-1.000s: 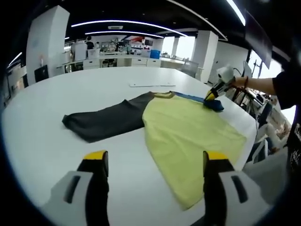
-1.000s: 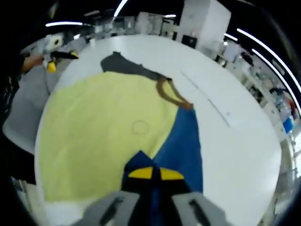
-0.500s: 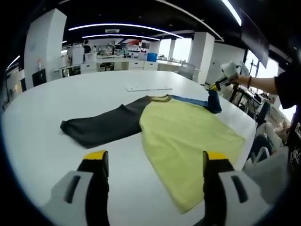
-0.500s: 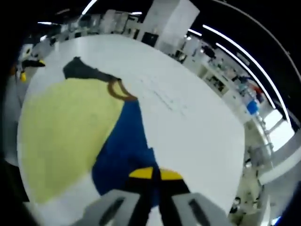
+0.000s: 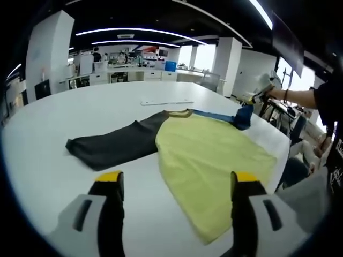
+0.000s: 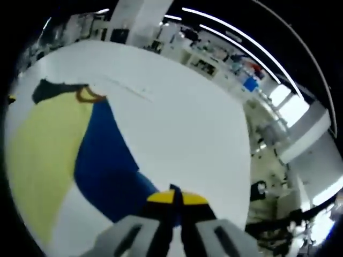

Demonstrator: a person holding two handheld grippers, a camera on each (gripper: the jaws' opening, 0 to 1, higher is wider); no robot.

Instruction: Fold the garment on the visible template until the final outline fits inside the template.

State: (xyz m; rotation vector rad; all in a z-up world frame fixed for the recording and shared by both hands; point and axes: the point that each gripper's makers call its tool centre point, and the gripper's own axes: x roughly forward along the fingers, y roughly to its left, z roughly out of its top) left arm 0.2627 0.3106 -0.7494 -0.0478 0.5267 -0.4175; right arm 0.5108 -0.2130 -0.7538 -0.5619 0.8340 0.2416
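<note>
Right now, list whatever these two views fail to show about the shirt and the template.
- Template: no outline can be made out on the table in either view.
- Shirt near hem: left gripper view, cut off past the table edge.
- Blue sleeve end: right gripper view, hidden behind the right gripper jaws pinching it.
- Right gripper in left gripper view: too small to read its jaws.
</note>
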